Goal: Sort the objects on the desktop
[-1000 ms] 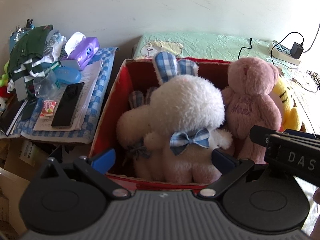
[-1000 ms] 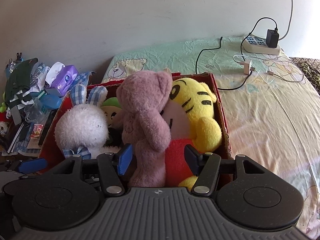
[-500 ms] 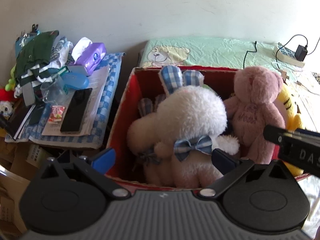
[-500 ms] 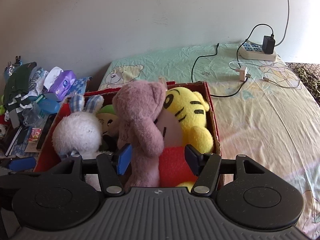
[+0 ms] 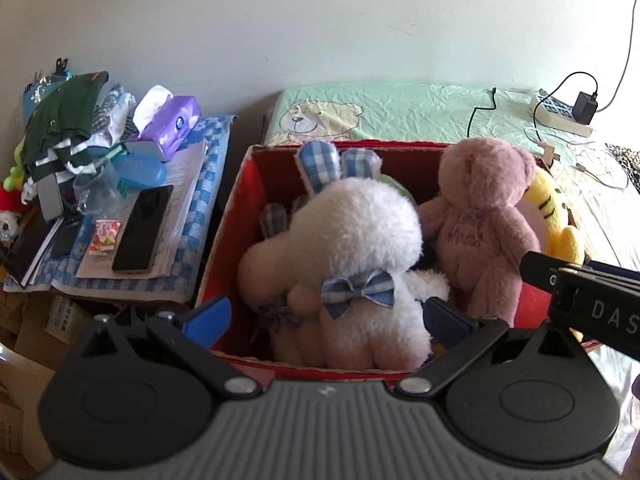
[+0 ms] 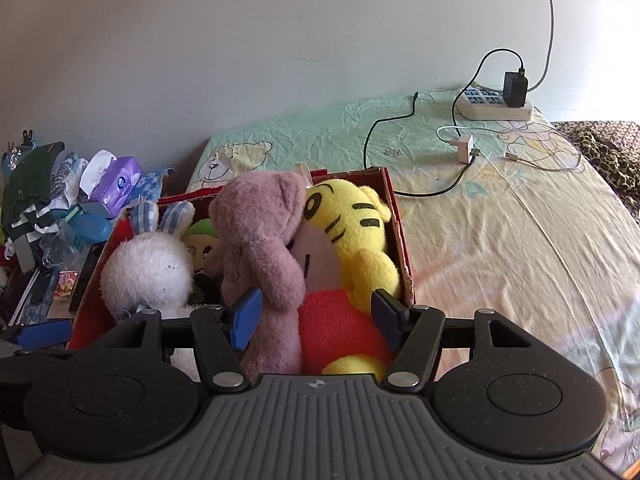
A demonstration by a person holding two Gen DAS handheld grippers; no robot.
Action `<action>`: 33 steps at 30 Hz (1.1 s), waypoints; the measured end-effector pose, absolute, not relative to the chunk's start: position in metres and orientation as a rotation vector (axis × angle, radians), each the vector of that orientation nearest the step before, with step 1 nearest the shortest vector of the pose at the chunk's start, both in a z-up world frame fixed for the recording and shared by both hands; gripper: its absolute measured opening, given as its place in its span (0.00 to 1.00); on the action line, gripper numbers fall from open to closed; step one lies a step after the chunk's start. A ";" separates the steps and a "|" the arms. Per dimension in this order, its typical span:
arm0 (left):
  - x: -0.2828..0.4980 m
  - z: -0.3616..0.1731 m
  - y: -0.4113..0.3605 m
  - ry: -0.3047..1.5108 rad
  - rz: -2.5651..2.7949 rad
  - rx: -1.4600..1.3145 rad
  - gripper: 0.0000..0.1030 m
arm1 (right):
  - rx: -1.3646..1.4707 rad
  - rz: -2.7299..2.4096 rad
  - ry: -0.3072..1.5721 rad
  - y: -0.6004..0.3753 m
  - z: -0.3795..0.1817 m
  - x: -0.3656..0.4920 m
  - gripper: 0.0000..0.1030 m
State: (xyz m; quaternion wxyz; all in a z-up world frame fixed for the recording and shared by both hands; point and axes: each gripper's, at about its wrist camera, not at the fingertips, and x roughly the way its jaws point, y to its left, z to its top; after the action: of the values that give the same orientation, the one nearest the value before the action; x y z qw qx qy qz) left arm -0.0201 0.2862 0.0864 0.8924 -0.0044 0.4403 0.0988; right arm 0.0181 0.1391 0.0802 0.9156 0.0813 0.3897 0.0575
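A red cardboard box rests on the bed and holds several plush toys. In it are a white bunny with blue checked ears and bow, a pink bear and a yellow tiger. A green toy peeks out behind the bunny. My left gripper hangs open at the box's near edge, its fingers wide on either side of the bunny. My right gripper is open in front of the bear and tiger, gripping neither.
Left of the box is a cluttered side table with a blue checked cloth, a purple tissue pack, a black phone and green clothing. A power strip, a white charger and cables lie on the bed sheet.
Both grippers have drawn back from the box, so it looks smaller and more of the bed and side table shows. The toys have stayed in place and both grippers remain open.
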 end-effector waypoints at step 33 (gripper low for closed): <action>-0.028 0.093 0.293 0.872 0.209 -0.012 0.98 | 0.130 0.102 0.753 0.151 0.086 0.012 0.63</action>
State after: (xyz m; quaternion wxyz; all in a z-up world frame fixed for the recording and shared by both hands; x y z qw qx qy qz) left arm -0.0284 0.2932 0.0930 0.9012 -0.0056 0.4215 0.1008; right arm 0.0116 0.1505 0.0857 0.9267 0.0635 0.3670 0.0496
